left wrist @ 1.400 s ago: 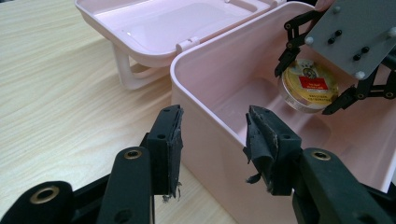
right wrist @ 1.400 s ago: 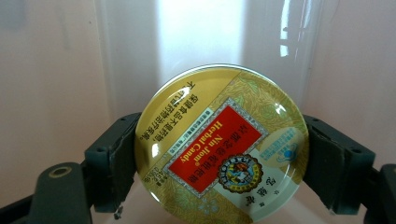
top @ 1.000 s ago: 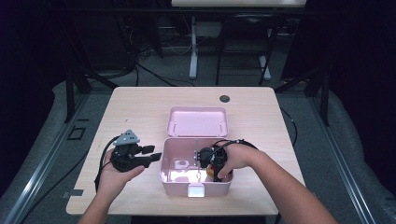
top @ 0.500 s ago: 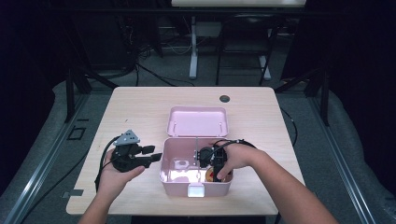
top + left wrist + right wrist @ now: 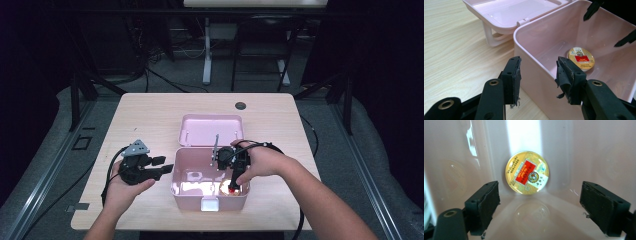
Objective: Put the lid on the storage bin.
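1. Right gripper [image 5: 539, 207] hangs above the floor of the pink box [image 5: 177, 187], jaws spread wide with nothing between them; they have just been opening
2. The round gold tin [image 5: 527, 172] with its red label lies flat on the box floor, ahead of those jaws and clear of both pads
3. Left gripper [image 5: 537, 77] sits at the box's outer left wall, jaws apart, one pad outside the wall and one over the rim; whether they touch it, I cannot tell
4. The lid [image 5: 211, 129] lies open on the table [image 5: 150, 110], just behind the box
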